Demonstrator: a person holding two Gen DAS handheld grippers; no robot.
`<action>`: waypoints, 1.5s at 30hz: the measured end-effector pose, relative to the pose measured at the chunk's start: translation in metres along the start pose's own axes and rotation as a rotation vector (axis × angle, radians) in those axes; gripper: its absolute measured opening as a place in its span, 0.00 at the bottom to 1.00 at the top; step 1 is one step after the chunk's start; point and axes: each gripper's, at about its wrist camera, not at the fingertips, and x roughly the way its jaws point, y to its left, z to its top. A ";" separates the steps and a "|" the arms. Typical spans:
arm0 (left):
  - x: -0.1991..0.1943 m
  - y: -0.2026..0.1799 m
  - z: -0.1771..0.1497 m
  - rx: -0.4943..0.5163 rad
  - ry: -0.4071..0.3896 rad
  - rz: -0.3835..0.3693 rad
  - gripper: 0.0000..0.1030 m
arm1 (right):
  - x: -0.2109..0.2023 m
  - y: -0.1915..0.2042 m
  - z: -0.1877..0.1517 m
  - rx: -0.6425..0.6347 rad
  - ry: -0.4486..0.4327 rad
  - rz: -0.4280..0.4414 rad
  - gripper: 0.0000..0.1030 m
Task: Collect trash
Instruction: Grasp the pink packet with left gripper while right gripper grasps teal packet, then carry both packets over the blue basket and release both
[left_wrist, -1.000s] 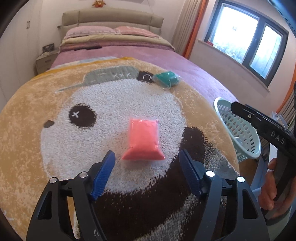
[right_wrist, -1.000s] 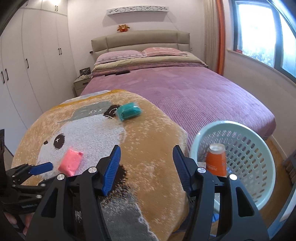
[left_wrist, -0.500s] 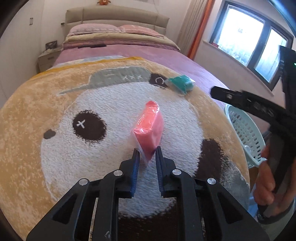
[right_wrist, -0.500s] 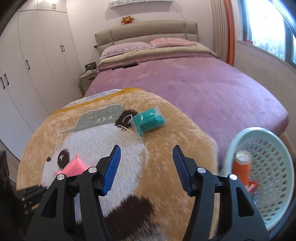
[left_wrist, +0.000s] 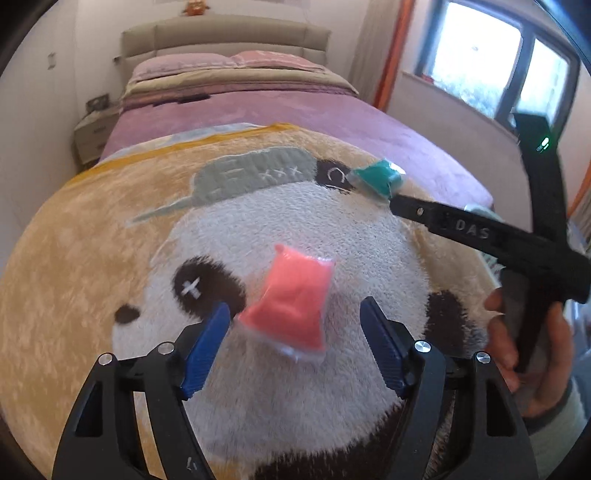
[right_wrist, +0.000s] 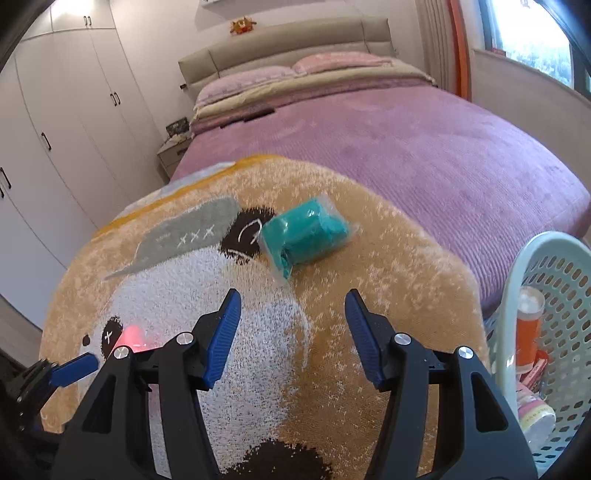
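On the panda blanket (left_wrist: 110, 229), left gripper (left_wrist: 295, 325) jaws are opening again, pink packet (left_wrist: 291, 299) slipped loose between them; right gripper (right_wrist: 291, 321) jaws apart, teal packet (right_wrist: 306, 236) at 12 o'clock

two hand-held grippers (left_wrist: 295, 325) (right_wrist: 291, 317), one pink packet (left_wrist: 291, 299), one teal packet (right_wrist: 306, 236), one basket (right_wrist: 517, 295), two pillows (right_wrist: 243, 79).

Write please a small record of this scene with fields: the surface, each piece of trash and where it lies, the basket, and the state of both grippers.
surface: panda blanket over a purple bed
pink packet: blurred, in the gap of the left gripper, no pad touching it
teal packet: on the blanket by the panda's ear, ahead of the right gripper
basket: beside the bed at right, holds an orange bottle and other trash
left gripper: jaws opening
right gripper: open, empty
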 end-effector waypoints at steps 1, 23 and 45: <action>0.007 -0.005 0.001 0.026 0.003 0.012 0.68 | 0.001 -0.001 0.000 0.002 0.007 0.005 0.53; -0.003 0.023 -0.001 -0.105 -0.146 0.001 0.35 | 0.051 0.018 0.046 0.046 0.117 0.051 0.60; -0.003 0.024 -0.002 -0.101 -0.142 -0.015 0.35 | 0.046 0.046 0.049 -0.055 -0.037 -0.103 0.43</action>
